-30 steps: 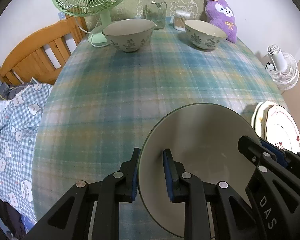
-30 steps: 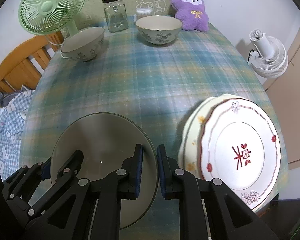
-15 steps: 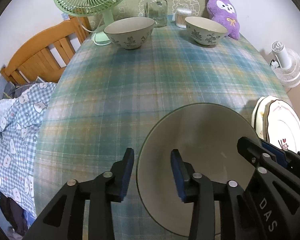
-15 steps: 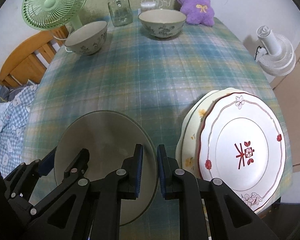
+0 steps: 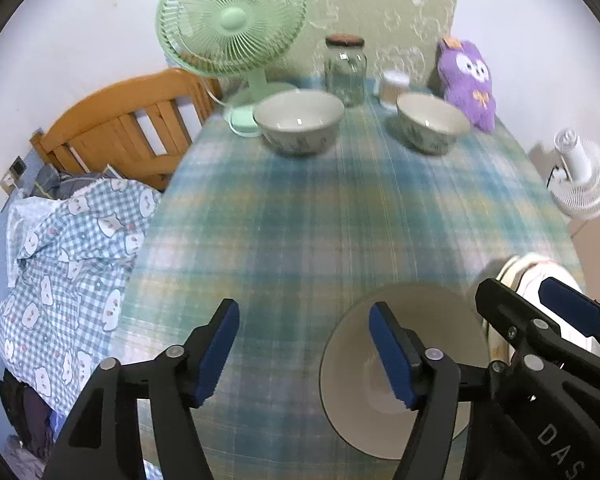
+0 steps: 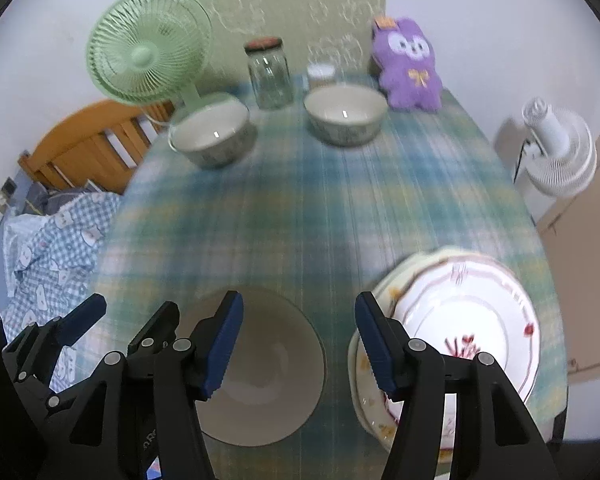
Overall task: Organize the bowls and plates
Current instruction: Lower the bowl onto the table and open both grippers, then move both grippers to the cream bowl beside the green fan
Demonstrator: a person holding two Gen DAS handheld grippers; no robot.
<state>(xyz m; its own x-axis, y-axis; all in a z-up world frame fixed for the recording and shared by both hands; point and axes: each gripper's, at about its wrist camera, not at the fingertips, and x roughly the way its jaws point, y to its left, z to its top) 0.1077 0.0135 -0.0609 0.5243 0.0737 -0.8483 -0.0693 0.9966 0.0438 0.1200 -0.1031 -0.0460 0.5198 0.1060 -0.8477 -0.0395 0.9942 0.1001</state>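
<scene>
Blurring frames; left gripper (image 5: 304,354), right gripper (image 6: 298,346) just spread, hiding grey plate (image 6: 268,364) edges.

Looks like I'm in someone's bedroom: wooden bed frame (image 5: 116,128) and checked bedding (image 5: 72,256) at left, plaid-clothed table (image 5: 300,220), purple plush toy (image 5: 466,80) top right.

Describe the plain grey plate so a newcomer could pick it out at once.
On the plaid tablecloth, look at the near edge, left of the stacked white plates. The grey plate lies flat there alone: plain and round, while its neighbours are scalloped with red trim.
</scene>
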